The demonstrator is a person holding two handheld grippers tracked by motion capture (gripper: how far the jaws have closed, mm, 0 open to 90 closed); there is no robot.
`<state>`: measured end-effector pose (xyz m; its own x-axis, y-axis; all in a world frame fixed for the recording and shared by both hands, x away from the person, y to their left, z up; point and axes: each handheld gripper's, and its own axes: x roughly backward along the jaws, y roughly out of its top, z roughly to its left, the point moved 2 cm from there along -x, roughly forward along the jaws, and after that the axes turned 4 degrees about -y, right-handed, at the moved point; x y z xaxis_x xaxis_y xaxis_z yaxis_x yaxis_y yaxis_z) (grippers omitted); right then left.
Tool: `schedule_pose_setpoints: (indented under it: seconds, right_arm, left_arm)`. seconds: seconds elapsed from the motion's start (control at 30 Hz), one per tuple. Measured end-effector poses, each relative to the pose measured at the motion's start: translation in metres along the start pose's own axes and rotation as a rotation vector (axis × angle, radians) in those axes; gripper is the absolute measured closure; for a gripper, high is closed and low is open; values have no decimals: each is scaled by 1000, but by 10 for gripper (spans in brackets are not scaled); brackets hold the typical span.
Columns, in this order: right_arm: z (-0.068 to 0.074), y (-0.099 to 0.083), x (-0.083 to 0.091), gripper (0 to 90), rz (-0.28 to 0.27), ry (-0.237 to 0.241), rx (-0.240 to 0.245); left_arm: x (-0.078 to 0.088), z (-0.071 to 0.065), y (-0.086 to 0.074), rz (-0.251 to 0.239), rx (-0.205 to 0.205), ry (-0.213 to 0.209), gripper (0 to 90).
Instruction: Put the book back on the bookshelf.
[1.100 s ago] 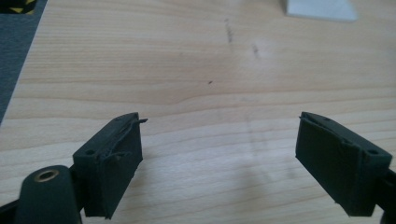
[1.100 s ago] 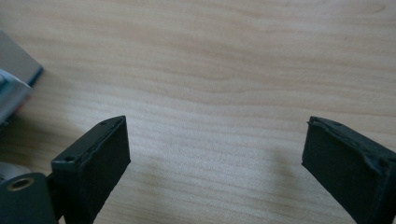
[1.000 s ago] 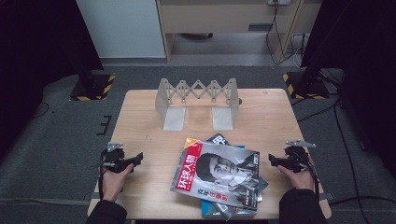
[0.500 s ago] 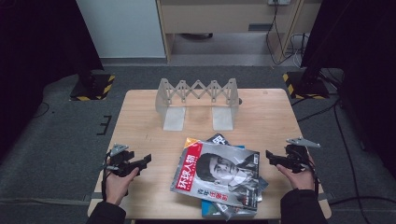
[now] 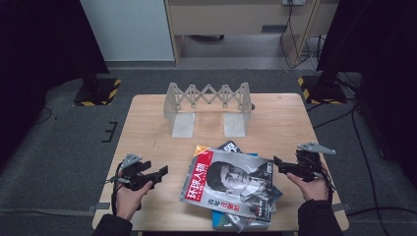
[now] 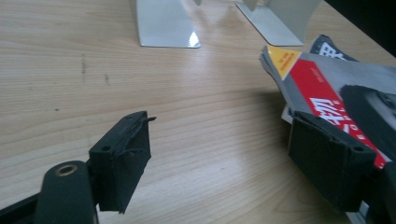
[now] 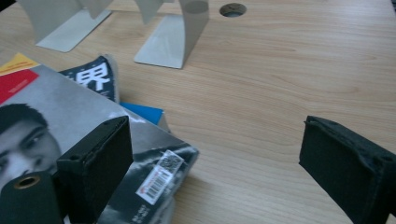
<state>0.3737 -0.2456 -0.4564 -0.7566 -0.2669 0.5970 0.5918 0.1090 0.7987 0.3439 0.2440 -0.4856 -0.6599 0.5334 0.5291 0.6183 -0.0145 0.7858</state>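
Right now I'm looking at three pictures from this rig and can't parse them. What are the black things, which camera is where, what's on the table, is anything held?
No robot arm here: a person holds a two-jaw tool in each hand. The high view looks down from above the person's side of the wooden table. There the left tool sits at the left, the right tool at the right. The other two pictures come from cameras riding on the tools, looking along their own black jaws.

On the table: a pile of magazines near the person, the top one with a face and a red title strip. Farther back stands a grey folding rack on two flat feet.

Nothing is held. Both tools are open, with only bare table or the magazine edges seen between the pads. The left one's jaws have just been closing a little.
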Motion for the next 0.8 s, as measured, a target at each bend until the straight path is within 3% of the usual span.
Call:
schedule_pose_setpoints:
  seconds: [0.4, 0.8]
  right_arm:
    - [36, 3, 0, 102, 8, 79, 54]
    - [66, -8, -13, 98, 48, 139, 110]
  left_arm:
    - [-5, -33, -12, 60, -27, -109, 240]
    - [-14, -51, -24, 123, -14, -177, 285]
